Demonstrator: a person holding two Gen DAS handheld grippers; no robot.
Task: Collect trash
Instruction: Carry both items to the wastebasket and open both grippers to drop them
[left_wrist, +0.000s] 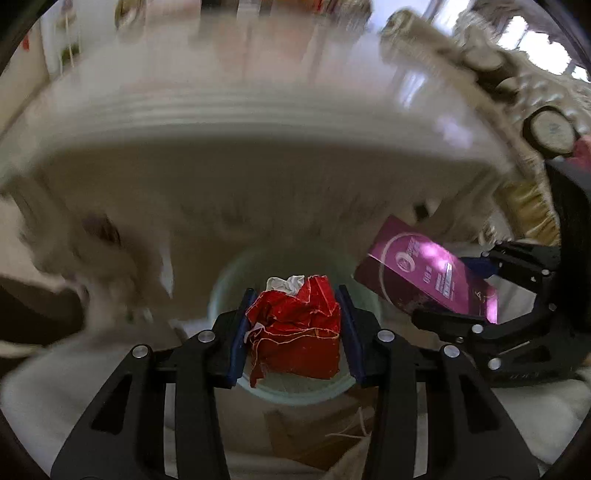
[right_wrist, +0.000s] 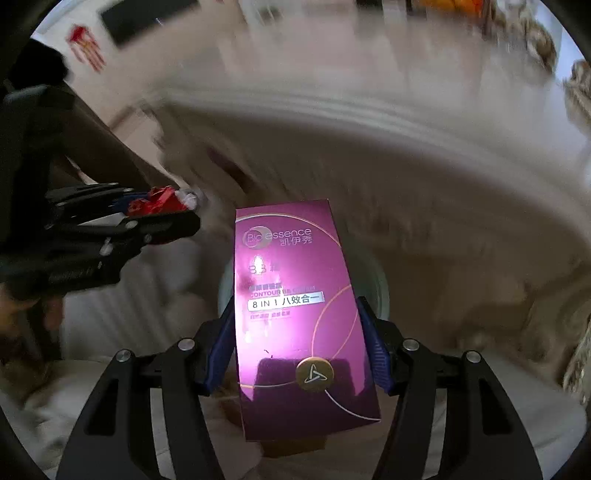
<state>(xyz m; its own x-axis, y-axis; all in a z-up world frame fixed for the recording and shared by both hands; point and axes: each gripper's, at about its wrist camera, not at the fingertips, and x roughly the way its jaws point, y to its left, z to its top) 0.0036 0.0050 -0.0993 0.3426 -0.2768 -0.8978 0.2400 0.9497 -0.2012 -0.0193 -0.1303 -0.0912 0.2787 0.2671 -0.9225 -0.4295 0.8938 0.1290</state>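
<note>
Both grippers are loaded up. Closest in, the left gripper has its blue-padded fingers squeezed against a crumpled red wrapper with a bit of white poking out the top. Same deal on the other side: the right gripper is clamped on a shiny purple box by its long sides, Bio-essence branding and "8 IN 1" readable on the face, and the box sticks out forward well past the fingertips. Just behind and below both loads sits a pale round bin, its opening right under the wrapper. Off to the side of each view you can see the other gripper holding its item. Further back is a big blurry white rounded table edge, too smeared for detail.
</note>
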